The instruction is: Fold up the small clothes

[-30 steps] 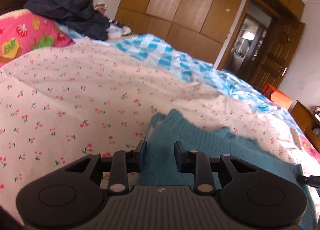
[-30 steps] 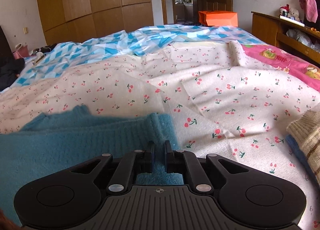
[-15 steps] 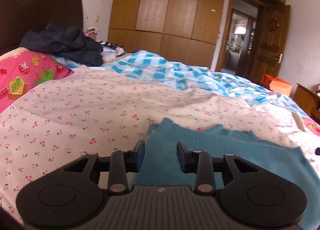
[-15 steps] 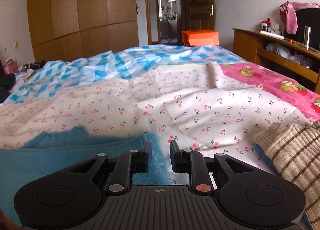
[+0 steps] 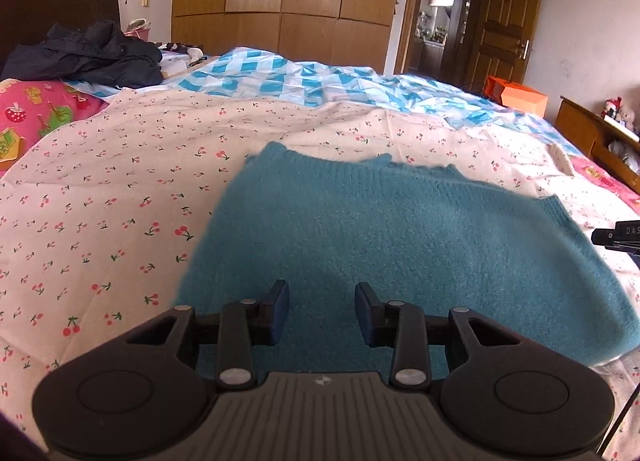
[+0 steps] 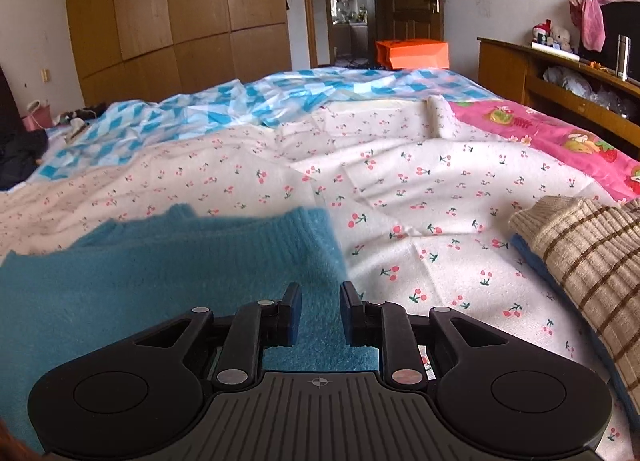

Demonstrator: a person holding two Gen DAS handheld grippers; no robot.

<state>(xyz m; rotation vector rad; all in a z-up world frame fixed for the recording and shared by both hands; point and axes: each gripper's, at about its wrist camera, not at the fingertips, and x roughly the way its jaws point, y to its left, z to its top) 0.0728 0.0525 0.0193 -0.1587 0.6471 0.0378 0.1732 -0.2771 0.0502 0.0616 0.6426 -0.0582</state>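
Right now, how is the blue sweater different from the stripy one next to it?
The teal sweater is one plain colour and fuzzy; the beige striped sweater is ribbed with brown lines. The teal one lies spread directly on the cherry-print sheet; the striped one rests on top of something blue. The teal one lies under both grippers, while the striped one lies off to the right. Both are knitted and lie on the bed.
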